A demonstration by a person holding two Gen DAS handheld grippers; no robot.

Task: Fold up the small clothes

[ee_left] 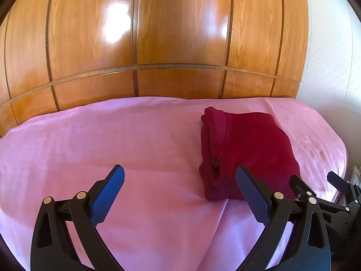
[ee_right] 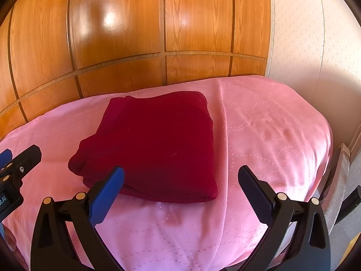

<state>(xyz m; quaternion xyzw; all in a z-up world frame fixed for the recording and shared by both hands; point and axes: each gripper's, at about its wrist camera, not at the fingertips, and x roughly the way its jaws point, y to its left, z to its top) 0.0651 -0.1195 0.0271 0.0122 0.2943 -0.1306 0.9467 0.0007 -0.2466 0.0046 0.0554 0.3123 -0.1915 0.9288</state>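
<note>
A dark red garment [ee_left: 246, 151] lies folded into a thick square on the pink bedspread [ee_left: 112, 140], right of centre in the left wrist view. My left gripper [ee_left: 180, 176] is open and holds nothing; its right finger sits near the garment's front edge. From the right wrist camera the same garment [ee_right: 155, 144] lies left of centre. My right gripper [ee_right: 180, 174] is open and holds nothing, with its left finger [ee_right: 108, 192] in front of the garment's near edge. The right gripper [ee_left: 315, 180] also shows at the far right of the left wrist view.
A glossy wooden wardrobe [ee_left: 158, 33] stands right behind the bed. A pale wall [ee_right: 315, 33] rises to the right. The bed's right edge [ee_right: 327, 158] drops off beside grey fabric [ee_right: 343, 180]. The left gripper [ee_right: 15, 158] shows at the left edge.
</note>
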